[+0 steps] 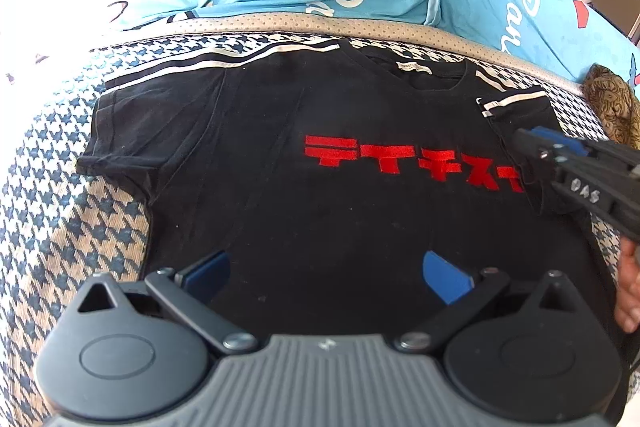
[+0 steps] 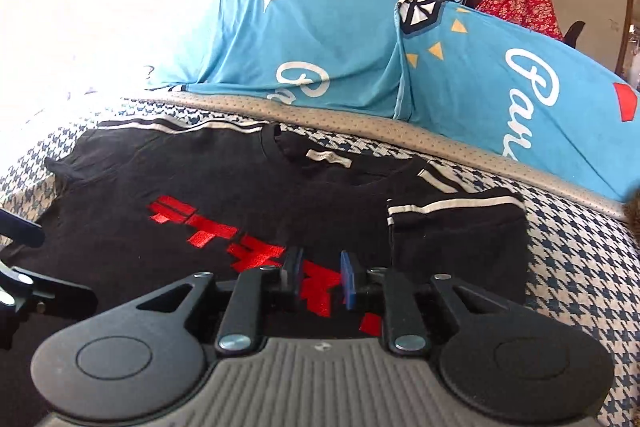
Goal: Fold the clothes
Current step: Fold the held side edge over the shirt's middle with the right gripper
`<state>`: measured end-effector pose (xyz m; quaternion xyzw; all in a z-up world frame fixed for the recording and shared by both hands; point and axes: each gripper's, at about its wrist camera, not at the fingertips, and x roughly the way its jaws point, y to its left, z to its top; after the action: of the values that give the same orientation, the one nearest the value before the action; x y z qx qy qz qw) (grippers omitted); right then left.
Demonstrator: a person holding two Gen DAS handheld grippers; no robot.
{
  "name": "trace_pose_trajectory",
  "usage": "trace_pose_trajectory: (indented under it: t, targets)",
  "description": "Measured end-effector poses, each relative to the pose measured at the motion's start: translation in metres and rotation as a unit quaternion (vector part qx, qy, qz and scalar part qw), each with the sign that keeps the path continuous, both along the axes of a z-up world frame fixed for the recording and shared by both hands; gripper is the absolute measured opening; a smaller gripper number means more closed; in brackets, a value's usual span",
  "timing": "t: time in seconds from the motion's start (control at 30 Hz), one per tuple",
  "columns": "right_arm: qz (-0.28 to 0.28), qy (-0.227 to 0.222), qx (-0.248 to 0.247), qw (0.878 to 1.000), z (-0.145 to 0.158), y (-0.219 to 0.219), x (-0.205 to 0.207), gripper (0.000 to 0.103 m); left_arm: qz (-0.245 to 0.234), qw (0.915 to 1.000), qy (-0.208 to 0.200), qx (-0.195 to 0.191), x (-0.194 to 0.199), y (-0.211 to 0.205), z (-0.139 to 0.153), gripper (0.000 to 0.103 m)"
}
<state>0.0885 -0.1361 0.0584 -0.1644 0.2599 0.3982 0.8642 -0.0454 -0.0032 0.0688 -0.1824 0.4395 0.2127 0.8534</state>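
We saw the black T-shirt (image 1: pixel 320 187) flat, collar far; its unfolded sleeve (image 1: pixel 120 131) lay nearer our wide-open left gripper (image 1: pixel 326 277); right gripper (image 2: pixel 320 281) narrow, empty.

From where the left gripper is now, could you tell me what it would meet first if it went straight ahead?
Most likely the black T-shirt: the left gripper points down at its lower front, jaws open and empty, nothing between. How far above the cloth it hovers is unclear.
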Motion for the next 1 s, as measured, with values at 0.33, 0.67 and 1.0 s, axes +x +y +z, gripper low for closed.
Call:
trace_pose_trajectory:
  t: [0.33,0.67,1.0]
  targets:
    - [-0.204,0.033,0.069,0.976,0.041,-0.092,0.033,0.019,0.01,0.9999,0.0,-0.004,-0.005,0.006,0.003,0.103]
    - [-0.08,0.016,-0.035,0.996,0.007,-0.052,0.002,0.019,0.003,1.0,0.003,0.002,-0.004,0.003,0.002,0.103]
    - [-0.08,0.081,-0.038,0.993,-0.016,-0.039,0.013,0.028,0.015,0.9998,0.013,-0.001,-0.005,0.011,-0.001,0.103]
